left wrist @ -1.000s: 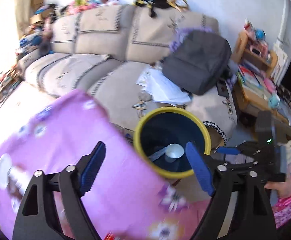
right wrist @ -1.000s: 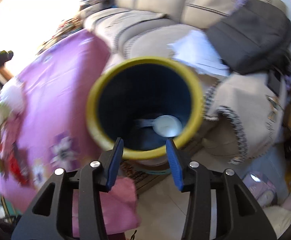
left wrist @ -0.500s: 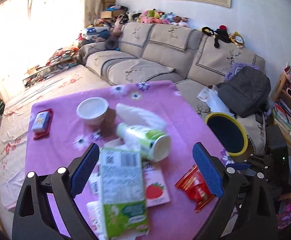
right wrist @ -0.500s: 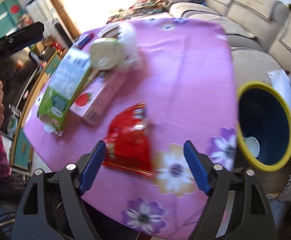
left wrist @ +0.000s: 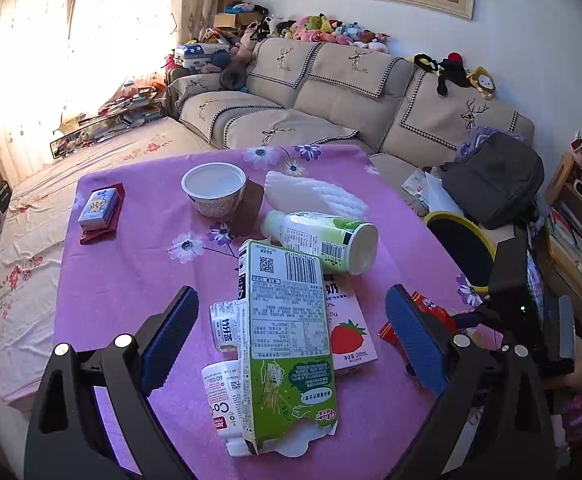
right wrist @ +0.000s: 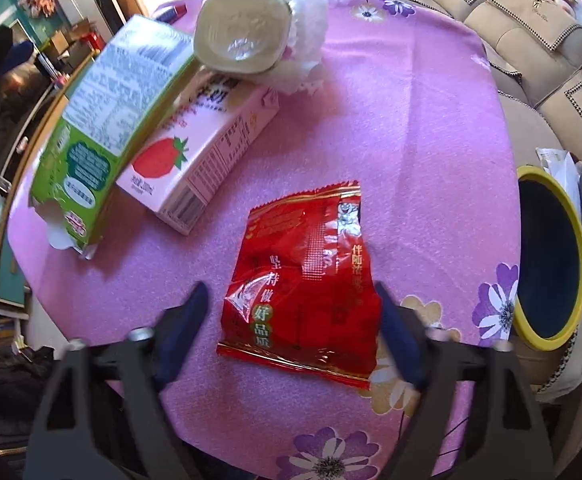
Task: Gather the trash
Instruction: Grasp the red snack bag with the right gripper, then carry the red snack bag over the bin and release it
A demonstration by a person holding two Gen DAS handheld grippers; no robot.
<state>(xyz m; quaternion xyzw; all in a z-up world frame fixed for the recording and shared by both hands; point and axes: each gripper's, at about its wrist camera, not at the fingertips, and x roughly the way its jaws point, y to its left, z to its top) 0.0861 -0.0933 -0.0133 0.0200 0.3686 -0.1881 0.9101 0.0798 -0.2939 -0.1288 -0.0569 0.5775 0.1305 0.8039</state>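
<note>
**Claws spread above littered bench**

Right claw (right wrist: 291, 320) gapes wide, empty, straddling the red wrapper (right wrist: 307, 280) lying flat on the bench (right wrist: 411, 140). Left claw (left wrist: 291, 340) likewise spread over the green carton (left wrist: 287, 344). Yellow-rimmed bin (right wrist: 551, 256) stands beyond the bench edge.

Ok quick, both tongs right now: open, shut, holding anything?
Left tongs: open, empty, above the green carton.
Right tongs: open, empty, fingers on either side of the red wrapper, not closed on it.
</note>
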